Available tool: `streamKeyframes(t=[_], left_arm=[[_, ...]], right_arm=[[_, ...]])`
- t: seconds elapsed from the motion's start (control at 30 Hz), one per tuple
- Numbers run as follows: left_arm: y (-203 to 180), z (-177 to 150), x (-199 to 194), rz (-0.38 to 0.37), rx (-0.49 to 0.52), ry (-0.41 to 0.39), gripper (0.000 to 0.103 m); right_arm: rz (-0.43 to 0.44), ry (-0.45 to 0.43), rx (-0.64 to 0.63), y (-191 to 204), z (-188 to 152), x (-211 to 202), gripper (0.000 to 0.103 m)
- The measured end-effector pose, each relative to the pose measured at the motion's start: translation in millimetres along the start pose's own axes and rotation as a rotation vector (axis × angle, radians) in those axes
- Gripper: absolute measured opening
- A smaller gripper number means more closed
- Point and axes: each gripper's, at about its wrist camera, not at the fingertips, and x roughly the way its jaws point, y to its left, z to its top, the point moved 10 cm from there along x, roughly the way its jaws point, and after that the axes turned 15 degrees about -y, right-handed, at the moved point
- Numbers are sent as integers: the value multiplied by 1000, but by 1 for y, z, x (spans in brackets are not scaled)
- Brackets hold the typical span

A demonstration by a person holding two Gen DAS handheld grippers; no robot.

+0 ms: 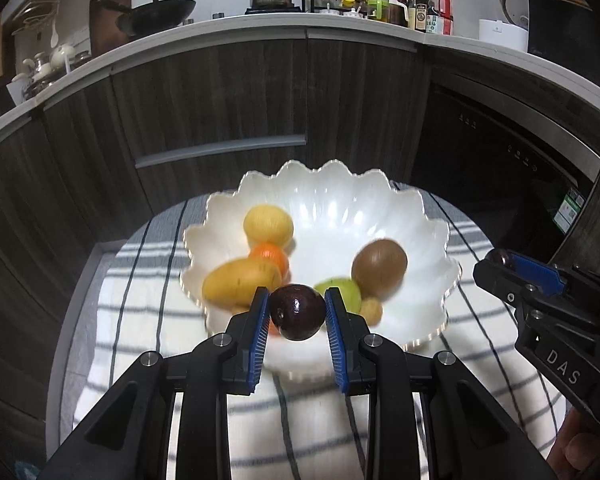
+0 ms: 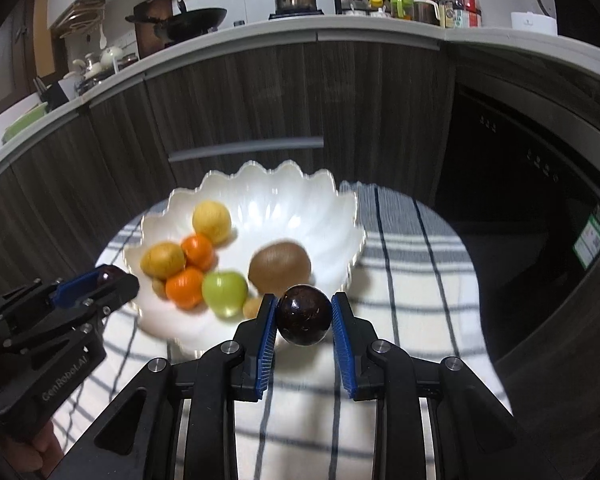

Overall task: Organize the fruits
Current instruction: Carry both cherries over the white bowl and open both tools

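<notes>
Your worktop (image 1: 112, 320) is a small round one under a striped cloth (image 2: 412, 264), set in front of dark kitchen cabinets. On it sits the white scalloped bowl (image 1: 340, 200), and that is where the fruit is gathering.

Already in the bowl, from the biggest down: a brown kiwi (image 2: 279, 266) on the right side, a long yellow fruit (image 1: 236, 280) on the left, a round yellow one (image 2: 212, 222) toward the back, two oranges (image 2: 185, 287) in the middle, a green apple (image 2: 225, 293) near the front rim, and a small tan piece (image 1: 371, 309) beside the apple that is too blurred to name.

What you have in hand: your left tool (image 1: 297, 312) is clamped on a dark plum (image 1: 298, 312), held above the bowl's near rim. Your right tool (image 2: 304, 314) grips a second plum (image 2: 304, 314) the same way, above the rim's right front. Both pairs of jaws stand narrow, pads pressed to the skin on each side.

By my reading, you are well along: no loose fruit shows on the cloth in either view. What looks left is to carry both plums over the bowl's open right half, lower them, and let go gently so nothing rolls.
</notes>
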Motion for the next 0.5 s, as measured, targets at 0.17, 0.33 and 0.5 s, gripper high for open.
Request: streamKeyframes(t=[0.17, 0.33, 0.5], left_arm=[[1, 15, 24, -7, 5, 3, 28], [2, 24, 51, -28, 1, 6, 28], [0, 24, 79, -49, -4, 21, 28]], right_arm=[[10, -6, 8, 0, 21, 25, 29], [10, 7, 6, -4, 31, 56, 29], [26, 42, 3, -5, 34, 88, 29]])
